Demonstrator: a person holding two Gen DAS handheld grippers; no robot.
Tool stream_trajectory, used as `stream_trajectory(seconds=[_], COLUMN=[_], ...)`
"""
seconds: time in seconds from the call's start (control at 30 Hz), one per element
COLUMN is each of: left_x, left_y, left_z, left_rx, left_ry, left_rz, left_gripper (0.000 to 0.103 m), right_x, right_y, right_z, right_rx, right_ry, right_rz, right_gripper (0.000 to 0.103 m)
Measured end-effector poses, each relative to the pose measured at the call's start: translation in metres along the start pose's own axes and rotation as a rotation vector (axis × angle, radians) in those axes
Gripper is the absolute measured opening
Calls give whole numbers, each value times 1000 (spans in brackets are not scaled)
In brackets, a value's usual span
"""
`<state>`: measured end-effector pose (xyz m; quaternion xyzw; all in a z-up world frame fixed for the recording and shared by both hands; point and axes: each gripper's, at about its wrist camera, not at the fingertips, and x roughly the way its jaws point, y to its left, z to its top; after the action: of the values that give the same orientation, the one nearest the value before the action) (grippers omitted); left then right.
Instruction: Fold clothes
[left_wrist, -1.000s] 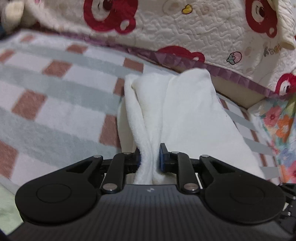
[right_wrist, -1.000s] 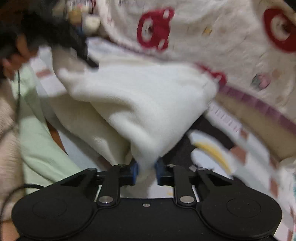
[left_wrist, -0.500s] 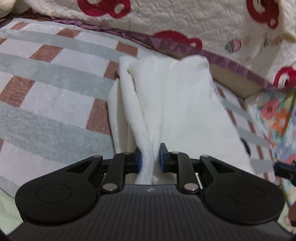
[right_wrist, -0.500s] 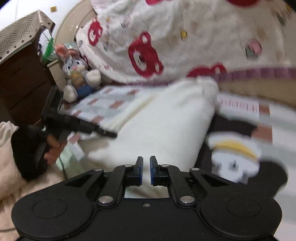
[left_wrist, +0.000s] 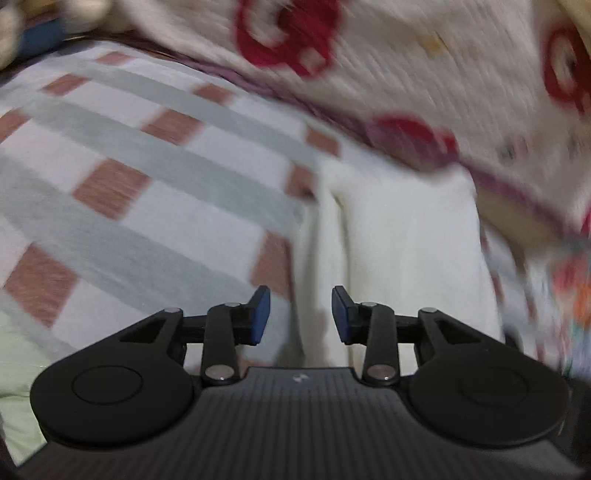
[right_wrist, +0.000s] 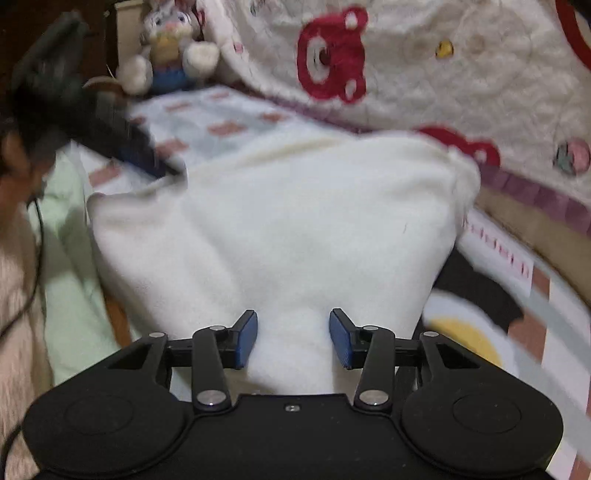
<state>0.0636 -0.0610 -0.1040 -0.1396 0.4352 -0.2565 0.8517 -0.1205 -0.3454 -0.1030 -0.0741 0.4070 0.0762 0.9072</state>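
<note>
Left gripper tilted down over white fleece garment, jaws opening, cloth between but unpinched, right gripper likewise angled down, pads spreading off fleece.

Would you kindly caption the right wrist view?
Right tool opening over a folded white garment on the bed.

A checked blanket of grey-green stripes and brick-red squares covers the bed. At twelve o'clock lies a cream quilt printed with red bears, edged by a purple border. A stuffed rabbit sits at eleven o'clock. A pale green cloth lies at nine o'clock.
</note>
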Motion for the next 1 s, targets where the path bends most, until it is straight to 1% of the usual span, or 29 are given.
stream_trajectory(seconds=[0.03, 0.1, 0.17, 0.23, 0.33, 0.43, 0.5, 0.53, 0.57, 0.63, 0.67, 0.7, 0.73, 0.77, 0.8, 0.87, 0.93, 0.97, 1.0], left_x=[-1, 1, 5, 6, 11, 38, 65, 78, 91, 110, 114, 118, 118, 117, 120, 124, 129, 134, 140], left_y=[11, 20, 11, -4, -35, -66, -83, -90, -92, -85, -76, -66, -55, -47, -45, -41, -49, -56, -62], left_z=[2, 2, 0, -5, -17, -10, 1, 8, 17, 34, 39, 44, 46, 46, 49, 54, 60, 62, 61], left_rx=[-69, -132, -84, -10, 132, 267, 360, 412, 443, 396, 339, 282, 235, 207, 202, 192, 217, 242, 272], left_ry=[-6, 8, 16, 10, 3, 55, 83, 74, 62, 56, 45, 35, 21, 10, 15, 25, 33, 44, 52], left_rz=[-56, -121, -97, -104, -163, -175, -38, 35, 84, 95, 57, 19, -29, -64, -89, -139, -186, -205, -192], left_gripper=[35, 35, 37, 41, 46, 47, 47, 47, 47, 47, 48, 51, 53, 54, 55, 56, 60, 64, 65], right_x=[-1, -3, -2, -1, -4, -8, -8, -7, -6, -5, -7, -10, -14, -19, -23, -22, -8, 4, 16], right_y=[-3, -8, -10, -8, -2, 1, 5, 8, 12, 13, 7, -1, -13, -27, -42, -72, -100, -114, -127], right_z=[-1, -4, -4, -4, -10, -15, -14, -11, -6, 8, 20, 31, 43, 58, 73, 97, 115, 119, 123], right_rx=[9, 30, 57, 66, 104, 121, 54, 7, -66, -155, -158, -135, -92, -43, 0, 67, 126, 167, 209], right_ry=[6, 18, 28, 28, 17, 23, 68, 99, 136, 200, 220, 220, 201, 163, 120, 54, 10, -1, -10], right_rz=[11, 36, 48, 43, 41, 73, 107, 124, 133, 156, 182, 205, 230, 240, 233, 178, 102, 69, 37], right_gripper=[49, 49, 49, 49, 50, 50, 51, 55, 55, 55, 55, 53, 52, 52, 53, 57, 58, 58, 58])
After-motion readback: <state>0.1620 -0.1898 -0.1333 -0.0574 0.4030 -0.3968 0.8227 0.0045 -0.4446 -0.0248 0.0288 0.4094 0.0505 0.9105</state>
